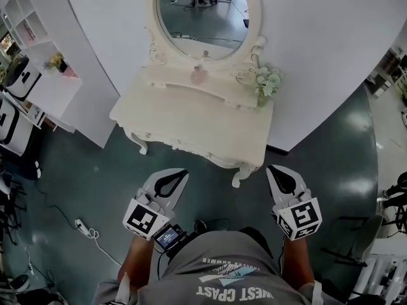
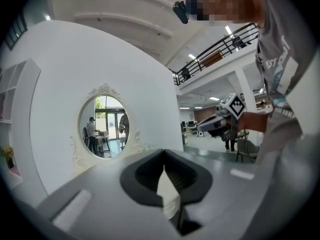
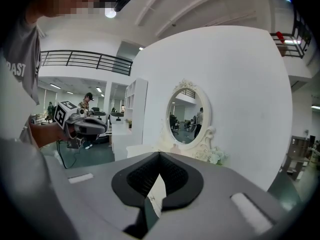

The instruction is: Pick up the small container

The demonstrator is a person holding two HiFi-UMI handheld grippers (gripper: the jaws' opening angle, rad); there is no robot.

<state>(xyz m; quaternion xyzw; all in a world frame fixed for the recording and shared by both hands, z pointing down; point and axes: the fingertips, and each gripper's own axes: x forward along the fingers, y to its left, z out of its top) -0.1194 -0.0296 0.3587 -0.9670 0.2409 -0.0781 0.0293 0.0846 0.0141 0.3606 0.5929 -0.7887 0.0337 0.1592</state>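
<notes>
A small pink container (image 1: 199, 75) stands on the raised back ledge of a cream dressing table (image 1: 184, 129), just below its oval mirror (image 1: 202, 14). Both grippers hang in front of the table, above the dark floor and well short of the container. My left gripper (image 1: 180, 172) is shut with nothing in it; in the left gripper view its jaws (image 2: 164, 156) meet in a closed seam. My right gripper (image 1: 273, 169) is likewise shut and empty, and its jaws (image 3: 160, 156) are pressed together. Each gripper view shows the other gripper off to the side.
A bunch of pale flowers (image 1: 267, 81) sits at the table's right end. A white shelf unit (image 1: 38, 75) stands at the left against the curved white wall. A power strip with its cable (image 1: 82, 226) lies on the floor at the left. Chairs stand at the far right.
</notes>
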